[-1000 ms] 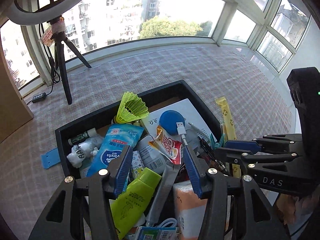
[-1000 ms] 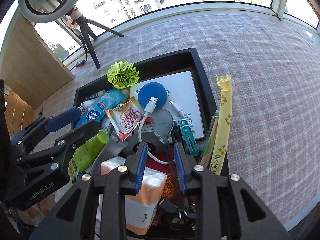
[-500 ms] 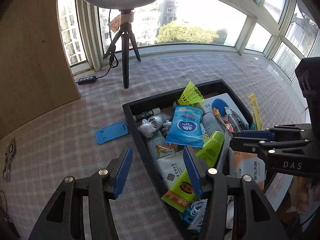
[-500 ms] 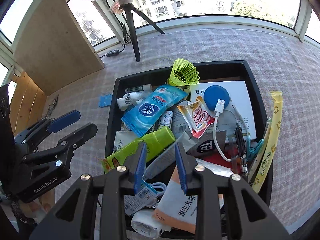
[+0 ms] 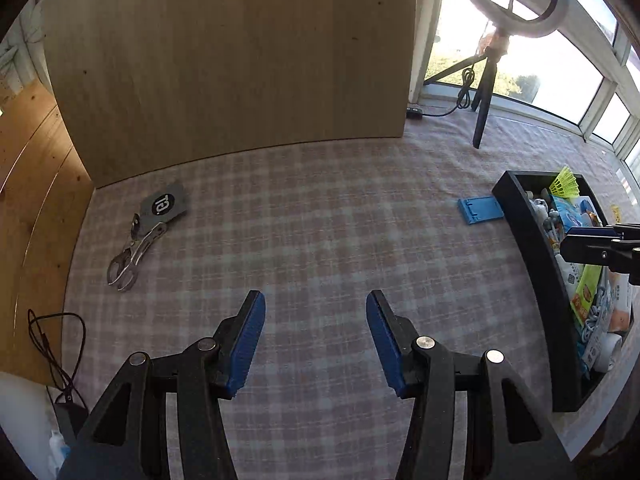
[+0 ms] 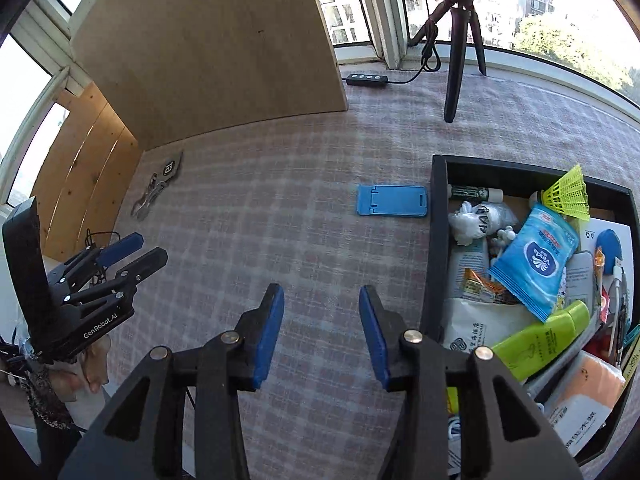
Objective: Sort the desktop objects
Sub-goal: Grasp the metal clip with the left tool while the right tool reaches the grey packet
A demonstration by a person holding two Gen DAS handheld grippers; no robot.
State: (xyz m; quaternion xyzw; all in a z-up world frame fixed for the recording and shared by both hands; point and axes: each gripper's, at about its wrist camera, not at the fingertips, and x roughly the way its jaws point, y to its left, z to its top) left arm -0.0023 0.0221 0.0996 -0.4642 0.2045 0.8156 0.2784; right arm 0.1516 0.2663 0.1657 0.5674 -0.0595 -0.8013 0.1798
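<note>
A black tray (image 6: 436, 240) at the right holds several mixed objects: a blue tissue pack (image 6: 534, 262), a green tube (image 6: 544, 336), a yellow shuttlecock (image 6: 568, 194), a white toy (image 6: 476, 216). My left gripper (image 5: 315, 340) hangs open over the bare checked cloth, far left of the tray (image 5: 532, 256), nothing between its fingers. My right gripper (image 6: 321, 330) hovers over the cloth just left of the tray's wall; its jaws are opening with nothing between them. A blue phone stand (image 6: 392, 200) lies flat on the cloth beside the tray.
Metal pliers (image 5: 132, 256) and a grey card (image 5: 165, 205) lie at the far left near a wooden board (image 5: 240, 60). A ring-light tripod (image 6: 460, 40) and cable switch (image 6: 366, 79) stand by the windows. A black cable (image 5: 56, 344) runs along the left edge.
Both grippers have swung left, off the tray and out over the cloth. The right gripper's jaws have widened. The pliers, card and wooden board have come into view.
</note>
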